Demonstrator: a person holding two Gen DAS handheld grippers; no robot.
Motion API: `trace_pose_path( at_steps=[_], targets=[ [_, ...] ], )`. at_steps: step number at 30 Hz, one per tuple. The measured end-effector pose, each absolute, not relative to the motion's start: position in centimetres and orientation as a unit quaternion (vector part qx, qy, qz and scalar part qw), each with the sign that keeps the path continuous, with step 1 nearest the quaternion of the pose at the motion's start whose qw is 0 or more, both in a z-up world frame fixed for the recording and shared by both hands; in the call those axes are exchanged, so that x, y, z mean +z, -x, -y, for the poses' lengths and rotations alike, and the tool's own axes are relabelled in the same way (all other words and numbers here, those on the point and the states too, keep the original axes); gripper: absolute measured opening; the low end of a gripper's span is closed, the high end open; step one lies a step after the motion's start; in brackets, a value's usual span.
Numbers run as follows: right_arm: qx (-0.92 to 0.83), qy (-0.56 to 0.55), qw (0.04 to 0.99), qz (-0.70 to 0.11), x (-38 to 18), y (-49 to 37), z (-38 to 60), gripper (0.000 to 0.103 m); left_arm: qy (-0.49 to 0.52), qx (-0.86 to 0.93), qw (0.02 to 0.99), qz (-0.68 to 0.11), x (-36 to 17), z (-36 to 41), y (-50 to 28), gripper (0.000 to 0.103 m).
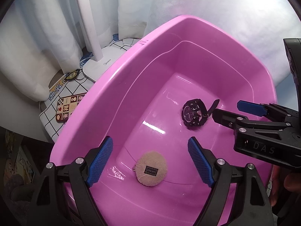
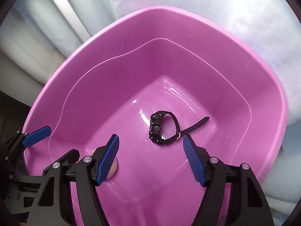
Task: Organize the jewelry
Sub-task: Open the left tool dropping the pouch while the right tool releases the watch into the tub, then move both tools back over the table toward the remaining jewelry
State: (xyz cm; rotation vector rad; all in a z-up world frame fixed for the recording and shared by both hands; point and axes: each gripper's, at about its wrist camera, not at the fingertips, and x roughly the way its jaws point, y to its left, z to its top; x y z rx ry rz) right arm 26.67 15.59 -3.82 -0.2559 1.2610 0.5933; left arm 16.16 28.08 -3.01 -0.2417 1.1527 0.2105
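A pink plastic basin (image 1: 116, 79) (image 2: 79, 71) fills both views. On its floor lies a black wristwatch (image 1: 194, 112) (image 2: 163, 130) with its strap loose. A round beige fuzzy pouch (image 1: 152, 171) with a small black label and a short chain rests nearer to me; in the right wrist view only its edge (image 2: 115, 166) shows behind a finger. My left gripper (image 1: 150, 160) hangs open above the pouch, nothing between its blue pads. My right gripper (image 2: 151, 156) (image 1: 228, 111) is open just short of the watch, touching nothing.
Left of the basin a white lamp base (image 1: 97, 66) with its pole stands on a checked cloth (image 1: 52, 120), beside a patterned card (image 1: 68, 109) and a keyring (image 1: 72, 75). White curtain and padding (image 2: 207, 3) rise behind the basin.
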Motion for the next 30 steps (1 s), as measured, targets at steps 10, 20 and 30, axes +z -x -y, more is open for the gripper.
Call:
trace_pose_path(
  at_steps=[10,20,30],
  targets=[
    [0.28,0.116,0.775,-0.554,-1.8,-25.0,-15.5,0.067,0.105,0.109,0.843,-0.517,-1.1,-27.7,-14.0,0.08],
    [0.291,0.104,0.791,-0.528,0.6,-21.9,-14.2,0.067,0.1,0.119,0.859,-0.488,1.0,-26.5,-10.9,0.081],
    [0.283,0.084,0.818,-0.494,3.9,-17.5,-8.6,0.067,0.092,0.114,0.877,-0.458,3.8,-22.8,-7.3,0.081]
  ],
)
